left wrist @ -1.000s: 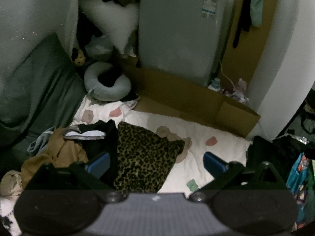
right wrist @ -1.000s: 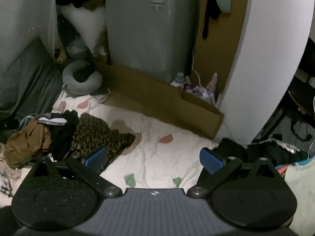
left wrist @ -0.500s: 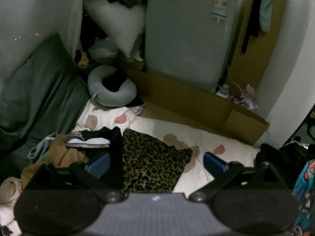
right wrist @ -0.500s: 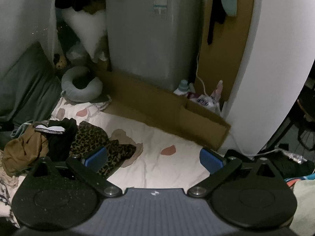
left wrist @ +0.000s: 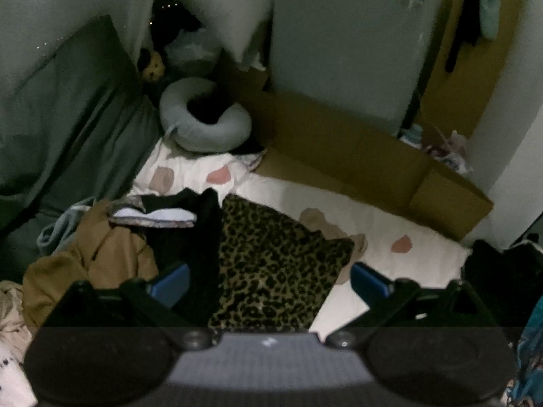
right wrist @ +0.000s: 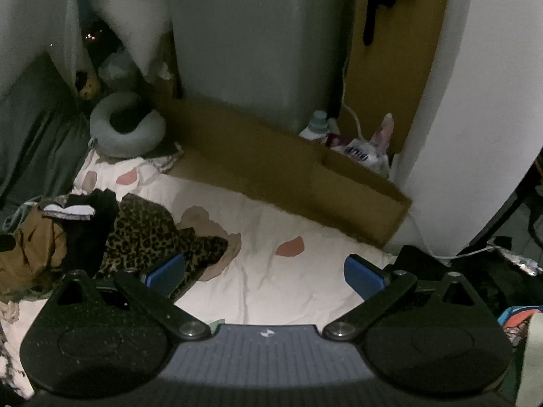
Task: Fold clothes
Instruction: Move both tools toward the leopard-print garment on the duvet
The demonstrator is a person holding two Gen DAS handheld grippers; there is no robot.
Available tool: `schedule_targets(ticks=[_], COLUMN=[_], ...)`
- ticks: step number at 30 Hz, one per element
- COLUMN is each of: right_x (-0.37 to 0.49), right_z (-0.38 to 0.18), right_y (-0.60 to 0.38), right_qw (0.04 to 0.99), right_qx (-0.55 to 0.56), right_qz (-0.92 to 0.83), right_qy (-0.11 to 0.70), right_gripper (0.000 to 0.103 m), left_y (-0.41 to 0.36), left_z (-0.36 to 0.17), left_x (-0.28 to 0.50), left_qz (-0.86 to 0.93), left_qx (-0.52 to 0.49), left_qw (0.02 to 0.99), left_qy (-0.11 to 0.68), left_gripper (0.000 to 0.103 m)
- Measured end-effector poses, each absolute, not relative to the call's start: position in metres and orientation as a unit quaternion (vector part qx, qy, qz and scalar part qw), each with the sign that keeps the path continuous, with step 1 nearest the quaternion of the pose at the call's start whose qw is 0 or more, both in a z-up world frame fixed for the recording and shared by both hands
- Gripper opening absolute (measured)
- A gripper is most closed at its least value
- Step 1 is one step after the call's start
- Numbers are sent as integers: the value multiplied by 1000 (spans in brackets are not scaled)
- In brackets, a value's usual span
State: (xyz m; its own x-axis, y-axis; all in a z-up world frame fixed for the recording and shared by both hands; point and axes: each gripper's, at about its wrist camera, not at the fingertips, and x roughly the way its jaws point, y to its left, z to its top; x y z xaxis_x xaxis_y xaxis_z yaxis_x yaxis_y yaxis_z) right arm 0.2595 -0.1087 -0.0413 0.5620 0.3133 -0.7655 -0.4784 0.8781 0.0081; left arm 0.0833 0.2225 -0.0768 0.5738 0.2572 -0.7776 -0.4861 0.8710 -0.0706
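Hovering with its blue-padded jaws spread wide and nothing between them, the left gripper (left wrist: 269, 281) hangs above the leopard-print garment (left wrist: 275, 268), which lies spread on the white sheet (left wrist: 400, 224) with pink and beige patches. The right gripper (right wrist: 264, 271) is likewise splayed apart and empty, over a bare stretch of the same sheet, with the leopard-print garment just beyond its left pad.

Touching the leopard print's left edge is a black garment (left wrist: 190, 237) with a white-and-grey band at its top, and beside that a brown garment (left wrist: 98, 254) lies crumpled; together they form a loose pile at the sheet's left side. Farther back a grey ring-shaped cushion (left wrist: 203, 122) sits at the sheet's far corner, next to a dark green pillow (left wrist: 68, 118) leaning on the wall. A flattened cardboard box (left wrist: 356, 156) runs along the sheet's far edge, in front of a tall grey panel (left wrist: 339, 40), possibly an appliance; the dim light makes it hard to tell.
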Motion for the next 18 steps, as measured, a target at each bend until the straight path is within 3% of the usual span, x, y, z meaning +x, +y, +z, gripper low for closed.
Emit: schedule_targets(ticks=[18], right_x=[290], right_z=[-109], right_y=[-86], right_qw=[846], right_qx=[-70], right_qz=[293], right_qy=[439], right_gripper=[100], left_y=[232], left_z=[-174], left_x=[89], left_qz=[219], left_qx=[-182], left_qw=[875], left_qy=[391], left_gripper=[99])
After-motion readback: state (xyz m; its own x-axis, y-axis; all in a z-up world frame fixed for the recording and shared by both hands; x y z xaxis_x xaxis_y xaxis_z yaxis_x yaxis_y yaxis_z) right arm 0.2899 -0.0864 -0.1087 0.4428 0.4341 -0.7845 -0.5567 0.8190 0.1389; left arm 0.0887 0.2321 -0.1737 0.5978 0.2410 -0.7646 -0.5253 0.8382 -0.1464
